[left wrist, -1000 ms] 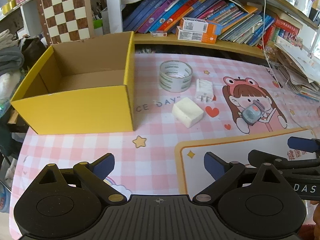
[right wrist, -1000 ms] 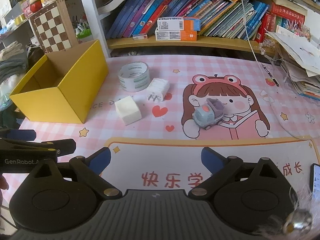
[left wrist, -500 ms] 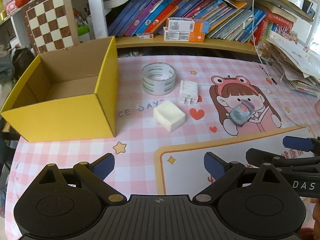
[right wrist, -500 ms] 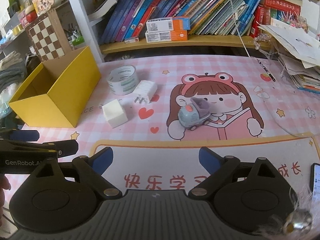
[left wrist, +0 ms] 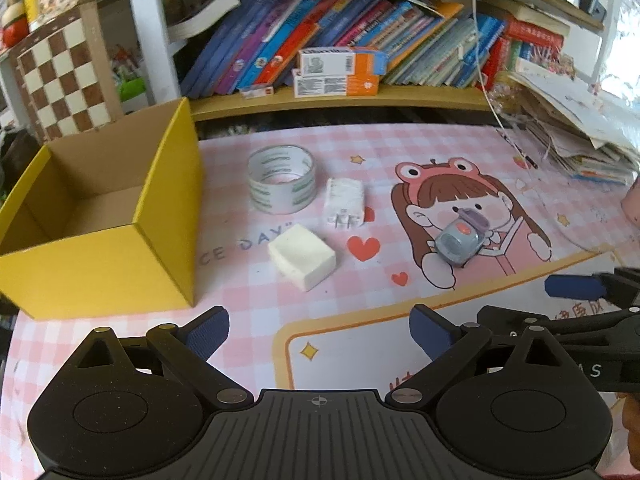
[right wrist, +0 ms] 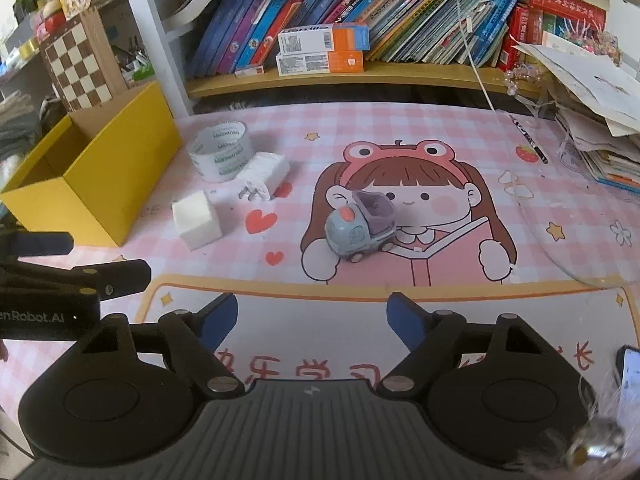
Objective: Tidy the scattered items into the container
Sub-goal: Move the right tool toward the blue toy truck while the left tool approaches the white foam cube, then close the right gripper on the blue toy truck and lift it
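An open yellow cardboard box point(left wrist: 100, 264) point(right wrist: 120, 164) stands empty at the left of the pink mat. Right of it lie a clear tape roll point(left wrist: 281, 178) point(right wrist: 221, 152), a white plug adapter point(left wrist: 345, 202) point(right wrist: 262, 178), a white foam block point(left wrist: 302, 256) point(right wrist: 196, 218) and a small blue-grey toy truck point(left wrist: 458, 242) point(right wrist: 360, 228). My left gripper point(left wrist: 320, 330) is open and empty, in front of the foam block. My right gripper point(right wrist: 310, 322) is open and empty, in front of the toy truck. Each gripper shows at the edge of the other's view.
A low shelf of books point(right wrist: 360, 20) and two orange-white cartons point(left wrist: 340, 72) runs along the back. A chessboard point(left wrist: 68, 76) stands behind the box. Stacked papers point(right wrist: 592, 120) crowd the right edge. A phone point(right wrist: 630, 368) lies at near right.
Both grippers have moved forward and a little right over the mat, so the items look larger and nearer. Both stay open and empty. No item has moved.
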`<state>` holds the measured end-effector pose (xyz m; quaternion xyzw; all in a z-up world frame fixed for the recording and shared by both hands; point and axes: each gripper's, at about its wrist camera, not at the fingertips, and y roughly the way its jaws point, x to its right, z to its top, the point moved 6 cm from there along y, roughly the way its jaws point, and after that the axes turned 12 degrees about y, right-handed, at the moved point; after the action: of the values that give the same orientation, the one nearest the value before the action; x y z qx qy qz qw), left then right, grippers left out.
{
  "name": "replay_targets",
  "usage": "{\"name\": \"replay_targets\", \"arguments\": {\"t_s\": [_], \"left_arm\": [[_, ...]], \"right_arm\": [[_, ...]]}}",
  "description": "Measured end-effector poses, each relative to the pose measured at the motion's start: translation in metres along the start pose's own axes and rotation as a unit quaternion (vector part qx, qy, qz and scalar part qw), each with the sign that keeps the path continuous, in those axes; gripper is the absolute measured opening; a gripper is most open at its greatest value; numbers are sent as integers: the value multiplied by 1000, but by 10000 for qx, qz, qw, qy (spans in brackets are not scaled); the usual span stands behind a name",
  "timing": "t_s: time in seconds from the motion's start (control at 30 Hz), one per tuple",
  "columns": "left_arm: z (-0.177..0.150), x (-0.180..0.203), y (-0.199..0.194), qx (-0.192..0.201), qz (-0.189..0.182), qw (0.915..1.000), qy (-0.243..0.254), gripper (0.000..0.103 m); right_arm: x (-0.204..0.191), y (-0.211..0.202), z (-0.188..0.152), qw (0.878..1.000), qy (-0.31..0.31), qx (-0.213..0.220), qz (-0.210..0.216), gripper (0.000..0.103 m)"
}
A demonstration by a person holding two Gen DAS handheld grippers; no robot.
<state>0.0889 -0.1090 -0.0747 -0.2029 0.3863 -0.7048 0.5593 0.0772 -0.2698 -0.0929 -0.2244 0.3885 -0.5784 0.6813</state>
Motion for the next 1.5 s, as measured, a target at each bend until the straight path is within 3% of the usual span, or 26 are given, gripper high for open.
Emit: {"name": "replay_targets", "arguments": {"t_s": [0.43,0.73,1.5], "left_arm": [[5,-11,9,213,477,9985,-139,98],[7,-15,19,-32,-99,9986,-513,98],[4,-5,31,-196,-53,9995,-238,98]], "right_arm": [[7,36,23,9989,-466,62,-50,81],[12,70,35,9956,-917,78,-201,79],[20,102,47,9966,-801,-72,-191,75]]}}
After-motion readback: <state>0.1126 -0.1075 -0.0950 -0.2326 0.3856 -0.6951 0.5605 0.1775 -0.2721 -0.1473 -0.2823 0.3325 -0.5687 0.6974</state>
